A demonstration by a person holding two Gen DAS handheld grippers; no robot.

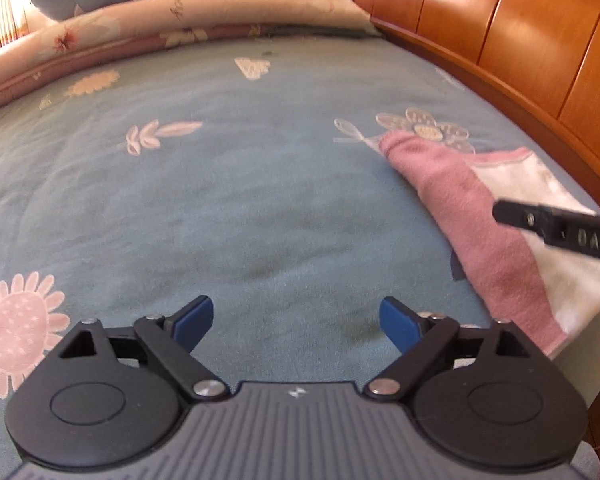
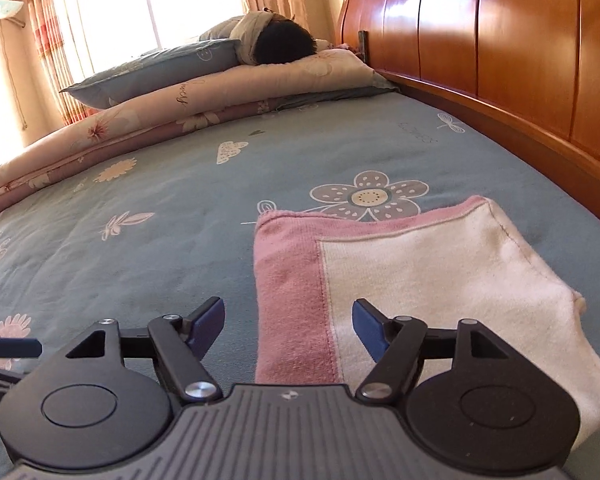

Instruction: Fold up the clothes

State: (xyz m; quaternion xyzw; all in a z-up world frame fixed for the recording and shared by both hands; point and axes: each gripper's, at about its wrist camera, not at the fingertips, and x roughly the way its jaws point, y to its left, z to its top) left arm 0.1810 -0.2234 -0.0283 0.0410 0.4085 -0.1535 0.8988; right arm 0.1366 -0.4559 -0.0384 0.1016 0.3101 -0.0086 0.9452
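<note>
Both grippers released above the bed; folded towel lies at the bed's near right corner.

Left gripper (image 1: pixel 296 322): jaws spread wide, blue pads (image 1: pixel 194 320) bare, nothing between them, only blue sheet (image 1: pixel 220 208) beneath. Right gripper (image 2: pixel 287 326): jaws parted, not pressing on anything; the towel (image 2: pixel 440 280) lies under and between the fingers, its pink border running up through the gap, with the white panel to the right. From the left wrist view the towel (image 1: pixel 472 216) sits to the right, folded flat on the sheet, near the wooden headboard (image 1: pixel 520 40), partly covering a printed flower (image 1: pixel 424 128). Farther out: a rolled quilt (image 2: pixel 140 128) along the far side, a blue pillow (image 2: pixel 152 72) on it, curtains (image 2: pixel 44 40) at a bright window.
</note>
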